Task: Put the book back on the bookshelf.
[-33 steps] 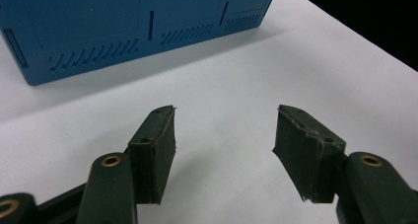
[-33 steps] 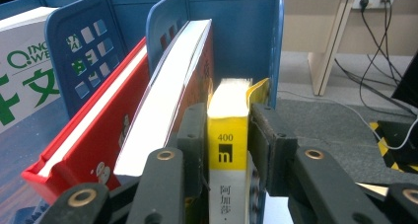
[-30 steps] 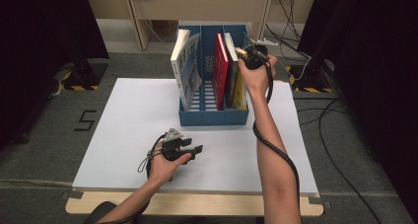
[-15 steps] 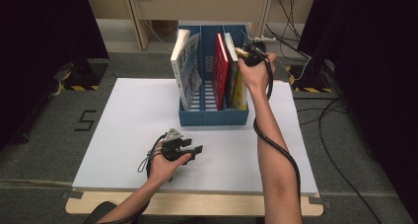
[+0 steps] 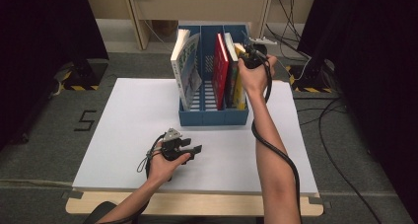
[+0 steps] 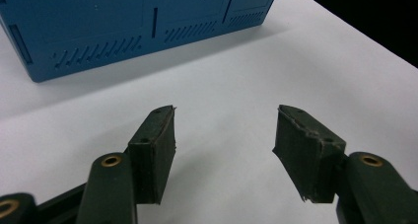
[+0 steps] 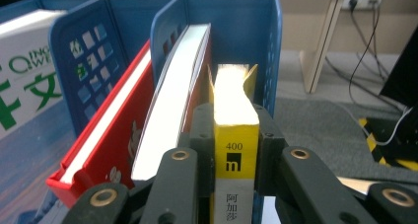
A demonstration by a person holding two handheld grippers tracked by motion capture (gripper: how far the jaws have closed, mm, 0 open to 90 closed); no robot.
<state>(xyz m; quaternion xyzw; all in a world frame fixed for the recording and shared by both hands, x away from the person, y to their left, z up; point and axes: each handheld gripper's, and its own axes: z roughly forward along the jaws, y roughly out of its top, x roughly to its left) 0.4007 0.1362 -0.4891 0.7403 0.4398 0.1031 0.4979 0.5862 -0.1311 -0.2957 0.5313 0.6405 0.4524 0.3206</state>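
The right gripper (image 7: 235, 135) has just been closing its jaws, and now they pinch the top of the yellow book (image 7: 234, 130) from both sides. That book stands up tall in the right slot of the blue book rack (image 5: 212, 116), so the way out is straight up. The left gripper (image 5: 190, 149) rests far off on the white table (image 5: 128, 115), open and holding nothing.

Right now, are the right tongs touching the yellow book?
Touching. In the right gripper view the right tongs, which have just been closing, press both pads against the spine of the yellow book, with no gap on either side.
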